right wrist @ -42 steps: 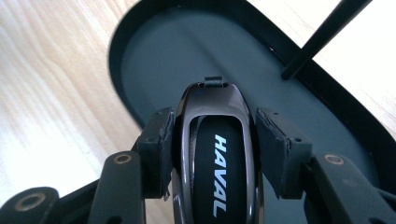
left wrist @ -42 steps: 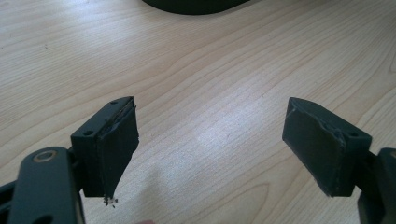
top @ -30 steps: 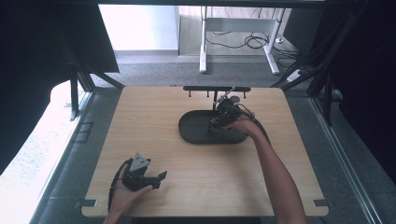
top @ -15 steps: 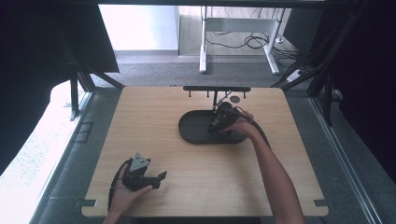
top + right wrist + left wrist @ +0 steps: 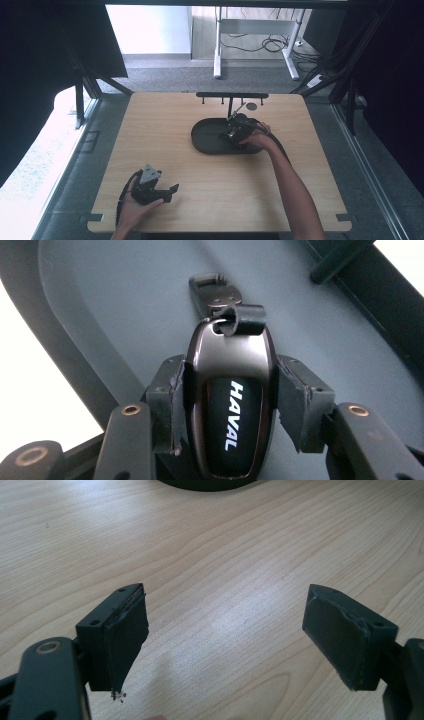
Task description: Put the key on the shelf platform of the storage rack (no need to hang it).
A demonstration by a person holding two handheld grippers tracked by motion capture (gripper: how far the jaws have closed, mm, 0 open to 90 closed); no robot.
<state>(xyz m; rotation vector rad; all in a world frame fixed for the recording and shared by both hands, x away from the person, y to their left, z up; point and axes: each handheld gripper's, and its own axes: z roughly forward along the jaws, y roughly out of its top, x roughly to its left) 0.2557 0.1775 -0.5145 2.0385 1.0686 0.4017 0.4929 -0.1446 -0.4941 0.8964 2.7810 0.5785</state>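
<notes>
While the right claw (image 5: 227, 405) is gripping the car key (image 5: 230, 405) over the dark tray (image 5: 205, 142), toward two o'clock on the counter (image 5: 165, 125), it is probably lowering; easing down slowly avoids dropping. Left claw (image 5: 225, 640) is resting wide, empty.

- The worktop (image 5: 165, 150) is pale wood with clear grain, notched at its near corners.
- A black rail (image 5: 232, 95) with short pegs stands along the worktop's far edge; a small round tag (image 5: 251, 106) hangs near its right end.
- Beyond the worktop lies grey carpet (image 5: 165, 75).
- A white desk frame (image 5: 252, 30) stands farther back, with loose cables (image 5: 272, 44) on the floor beneath it.
</notes>
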